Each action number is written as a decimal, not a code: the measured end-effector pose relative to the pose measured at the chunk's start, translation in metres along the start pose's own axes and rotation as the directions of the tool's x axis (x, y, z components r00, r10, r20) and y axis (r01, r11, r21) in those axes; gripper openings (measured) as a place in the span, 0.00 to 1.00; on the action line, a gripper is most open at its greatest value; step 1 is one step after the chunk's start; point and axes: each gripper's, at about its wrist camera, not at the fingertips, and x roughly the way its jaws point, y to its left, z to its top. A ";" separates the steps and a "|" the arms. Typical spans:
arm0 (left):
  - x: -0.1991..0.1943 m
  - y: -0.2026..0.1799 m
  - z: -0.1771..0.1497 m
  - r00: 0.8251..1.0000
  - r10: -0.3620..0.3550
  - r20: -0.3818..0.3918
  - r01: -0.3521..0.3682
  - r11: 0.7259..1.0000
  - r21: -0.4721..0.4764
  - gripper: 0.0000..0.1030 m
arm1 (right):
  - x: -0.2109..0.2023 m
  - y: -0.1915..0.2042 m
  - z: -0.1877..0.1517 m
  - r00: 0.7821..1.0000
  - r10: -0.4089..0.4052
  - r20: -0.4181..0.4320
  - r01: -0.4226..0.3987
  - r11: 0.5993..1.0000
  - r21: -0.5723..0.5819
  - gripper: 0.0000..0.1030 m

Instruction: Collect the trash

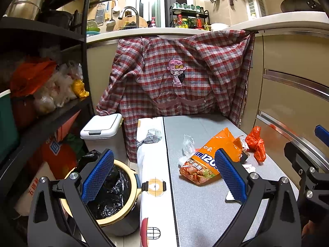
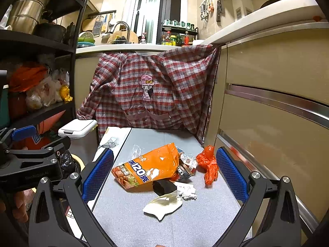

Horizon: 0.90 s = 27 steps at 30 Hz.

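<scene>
My left gripper (image 1: 164,175) hangs spread wide and empty above the grey worktop (image 1: 205,205), its left finger over the black-lined trash bin (image 1: 111,193) beside the worktop's edge. My right gripper (image 2: 164,175) is spread wide too, holding nothing, framing the litter: an orange snack bag (image 2: 152,166) lying flat, a crumpled red plastic bag (image 2: 207,164) just beside it, a black scrap (image 2: 163,186) and white paper scraps (image 2: 164,205) nearer me.

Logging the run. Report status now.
Left gripper and right gripper open, empty. Orange snack bag untouched on mat. Lined bin left, unobstructed.
</scene>
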 end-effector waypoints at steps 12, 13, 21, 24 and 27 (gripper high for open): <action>0.000 0.000 0.000 1.000 -0.004 -0.003 0.004 1.000 -0.005 0.93 | -0.001 0.000 0.001 1.000 0.000 -0.001 0.000 1.000 -0.002 0.95; 0.000 0.000 0.000 1.000 -0.003 -0.004 0.003 1.000 -0.004 0.93 | -0.001 0.000 0.001 1.000 -0.001 0.000 0.001 1.000 -0.001 0.95; 0.000 0.000 0.000 1.000 -0.004 -0.004 0.004 1.000 -0.006 0.93 | 0.000 0.000 0.000 1.000 -0.002 0.001 0.002 1.000 -0.002 0.95; 0.000 -0.001 0.000 1.000 -0.002 -0.003 0.002 1.000 -0.006 0.93 | 0.000 0.000 0.000 1.000 -0.001 -0.001 0.001 1.000 -0.002 0.95; 0.000 -0.001 0.000 1.000 -0.002 -0.003 0.002 1.000 -0.006 0.93 | -0.001 0.000 0.000 1.000 -0.002 0.001 0.002 1.000 -0.003 0.95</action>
